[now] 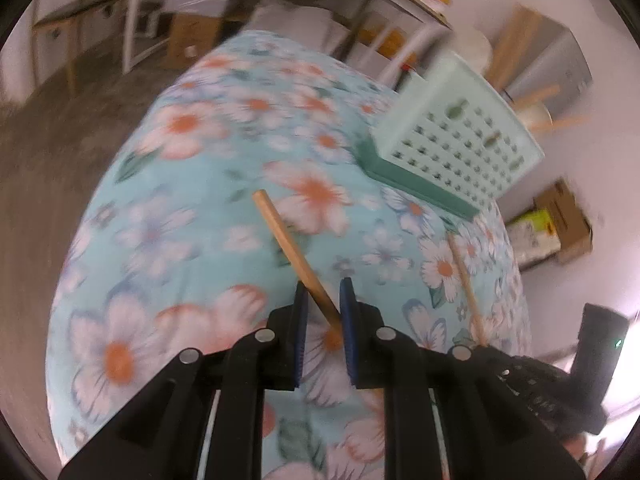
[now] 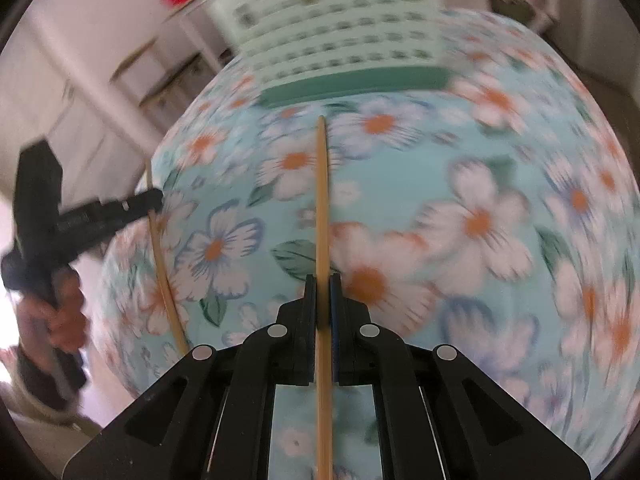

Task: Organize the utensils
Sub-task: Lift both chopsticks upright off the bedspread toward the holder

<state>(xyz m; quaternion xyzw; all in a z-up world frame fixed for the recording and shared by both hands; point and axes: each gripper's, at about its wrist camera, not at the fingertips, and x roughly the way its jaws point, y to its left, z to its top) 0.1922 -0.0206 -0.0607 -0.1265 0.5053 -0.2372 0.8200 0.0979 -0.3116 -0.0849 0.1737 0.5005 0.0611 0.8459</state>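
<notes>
Utensils here are two wooden sticks: our left gripper (image 1: 323, 308) has its jaws partly closed on one stick (image 1: 294, 254) slanting toward eleven o'clock, while our right gripper (image 2: 322, 300) has its jaws pinched tight on the other stick (image 2: 322, 216) pointing at twelve toward the mint perforated basket (image 2: 332, 20). We judge the left stick, held skewed at its end, could pivot or slip over the floral tablecloth (image 1: 180, 216); shelves and boxes blur behind.
</notes>
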